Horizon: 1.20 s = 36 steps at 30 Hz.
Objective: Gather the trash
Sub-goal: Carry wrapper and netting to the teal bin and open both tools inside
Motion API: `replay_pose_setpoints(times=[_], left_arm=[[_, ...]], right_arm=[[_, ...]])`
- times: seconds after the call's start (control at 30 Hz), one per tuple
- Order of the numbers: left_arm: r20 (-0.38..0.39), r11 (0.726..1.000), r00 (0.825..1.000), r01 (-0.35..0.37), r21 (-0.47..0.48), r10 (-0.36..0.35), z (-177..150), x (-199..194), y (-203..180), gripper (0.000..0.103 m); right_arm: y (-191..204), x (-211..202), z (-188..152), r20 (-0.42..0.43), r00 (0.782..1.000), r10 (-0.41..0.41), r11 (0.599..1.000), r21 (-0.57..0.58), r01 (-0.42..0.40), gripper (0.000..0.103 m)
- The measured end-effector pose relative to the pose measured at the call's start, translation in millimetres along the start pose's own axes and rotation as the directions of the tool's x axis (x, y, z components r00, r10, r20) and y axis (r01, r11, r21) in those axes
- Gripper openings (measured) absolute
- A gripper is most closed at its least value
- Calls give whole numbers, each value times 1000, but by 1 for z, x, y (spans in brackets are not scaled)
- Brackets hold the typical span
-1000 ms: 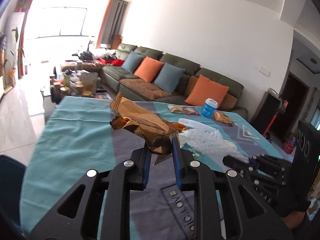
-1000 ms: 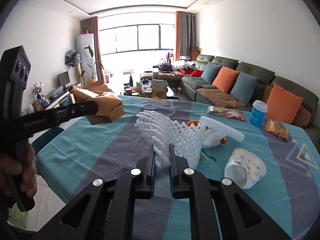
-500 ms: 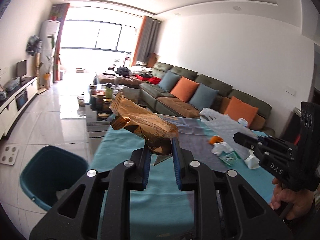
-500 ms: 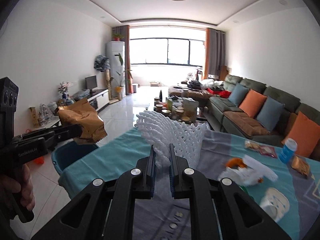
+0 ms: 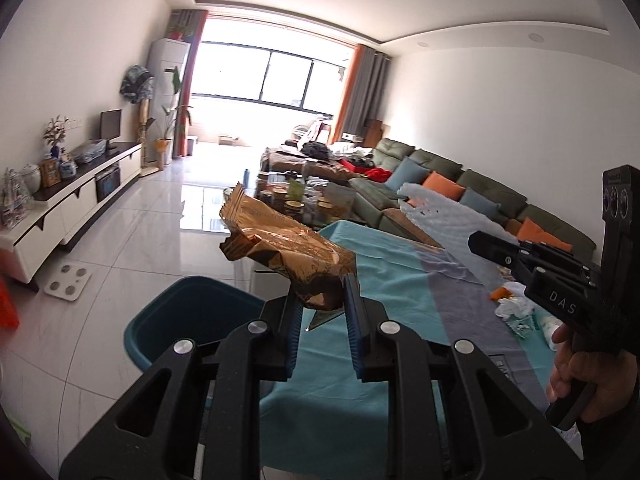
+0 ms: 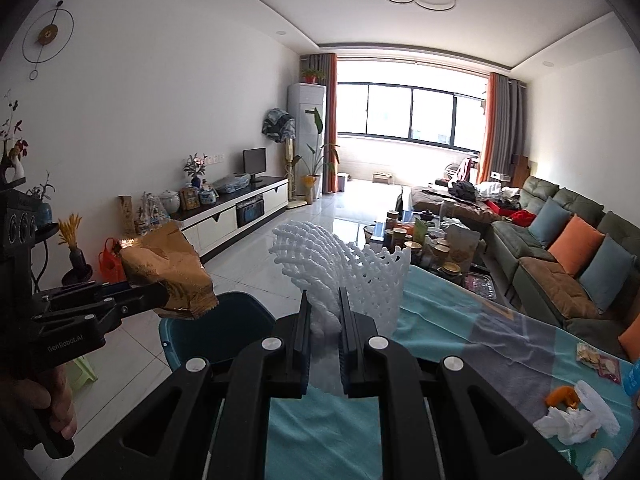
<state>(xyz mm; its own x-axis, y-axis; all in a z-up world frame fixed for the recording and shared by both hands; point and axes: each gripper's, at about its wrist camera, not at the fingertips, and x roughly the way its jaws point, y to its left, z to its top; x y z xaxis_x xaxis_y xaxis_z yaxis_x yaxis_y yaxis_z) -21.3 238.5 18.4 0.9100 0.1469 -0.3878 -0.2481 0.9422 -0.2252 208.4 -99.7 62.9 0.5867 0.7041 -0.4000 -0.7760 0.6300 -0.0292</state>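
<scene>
My left gripper (image 5: 320, 304) is shut on a crumpled brown foil wrapper (image 5: 288, 248), held in the air past the table's left end, above a dark teal bin (image 5: 188, 320) on the floor. My right gripper (image 6: 324, 320) is shut on a white foam fruit net (image 6: 344, 272) over the table's corner. In the right wrist view the brown foil wrapper (image 6: 168, 268) hangs at the left above the teal bin (image 6: 224, 328). In the left wrist view the white foam net (image 5: 448, 216) shows at the right.
The table's teal and grey cloth (image 6: 460, 340) carries crumpled white plastic and an orange scrap (image 6: 572, 416) and a snack packet (image 6: 596, 360). A cluttered coffee table (image 6: 432, 248) and a green sofa (image 6: 560, 248) stand behind. A white TV cabinet (image 6: 232, 212) lines the left wall.
Both grippers have swung left from over the table toward its end, each still gripping its item. The teal bin has come into view below them.
</scene>
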Motion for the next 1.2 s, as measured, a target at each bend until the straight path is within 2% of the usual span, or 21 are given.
replay_pose_setpoints(times=[0.17,0.43,0.5,0.67,0.97,1.13,1.2], left_arm=[[-13,997,998,-62,-39,62,-5,-10,44,20],[-61,988,989,-137,-77,132,-17,-9,94,20],[-77,986,987,-146,-85,140,-21,-2,96,20],[-134,983,980,-161,-93,148,-27,46,99,20],[-241,979,959,-175,-101,147,-53,118,107,21],[-285,980,947,-180,-90,147,-61,151,111,22],[-302,979,942,-183,-87,149,-64,160,110,22]], right_arm=[[23,30,9,-37,997,74,997,-30,-75,10],[49,83,17,-134,976,170,981,-75,-181,10],[56,95,17,-164,967,198,975,-74,-212,10],[75,129,13,-240,941,239,961,-78,-264,10],[96,188,-8,-394,863,316,940,3,-342,11],[97,212,-14,-460,809,366,926,93,-366,11],[98,219,-17,-476,800,366,926,102,-363,12]])
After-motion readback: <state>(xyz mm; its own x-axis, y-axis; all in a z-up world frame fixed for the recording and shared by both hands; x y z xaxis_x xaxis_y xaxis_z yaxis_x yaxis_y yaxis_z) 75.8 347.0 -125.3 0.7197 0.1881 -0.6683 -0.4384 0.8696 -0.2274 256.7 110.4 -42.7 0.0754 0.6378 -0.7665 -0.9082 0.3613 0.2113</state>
